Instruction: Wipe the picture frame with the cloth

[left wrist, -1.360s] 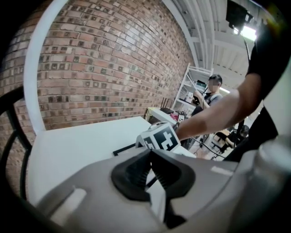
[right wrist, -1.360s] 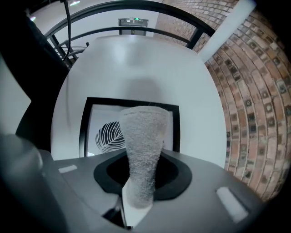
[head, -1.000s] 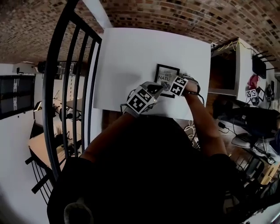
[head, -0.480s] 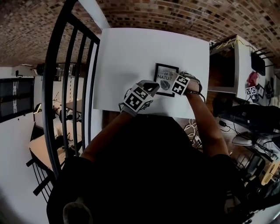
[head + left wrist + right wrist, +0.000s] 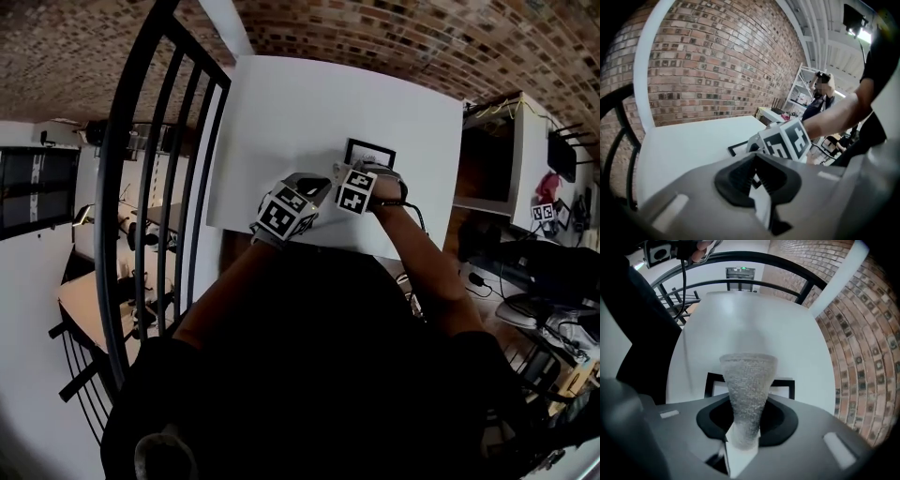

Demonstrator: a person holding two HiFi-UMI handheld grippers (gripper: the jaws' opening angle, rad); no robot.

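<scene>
picture frame flat on white table, now mostly covered as right gripper slid across it | left gripper beside, jaws closed, empty | cloth pinched in right jaws, over frame: wipe likely under way

**Greys, black and white against red-brown brick**

The table is plain white. The picture frame has a black border around a white inner field; any print inside is too covered to give a colour. The cloth is mid-grey with a fine speckled weave, and looks paler at its lower end. The left gripper and right gripper both have light grey bodies with black pads. The marker cubes carry black square patterns on white. The brick wall, upper middle of the left gripper view, is red-brown with pale mortar lines. The railing at the head view's left is black, as is the person's top.
</scene>
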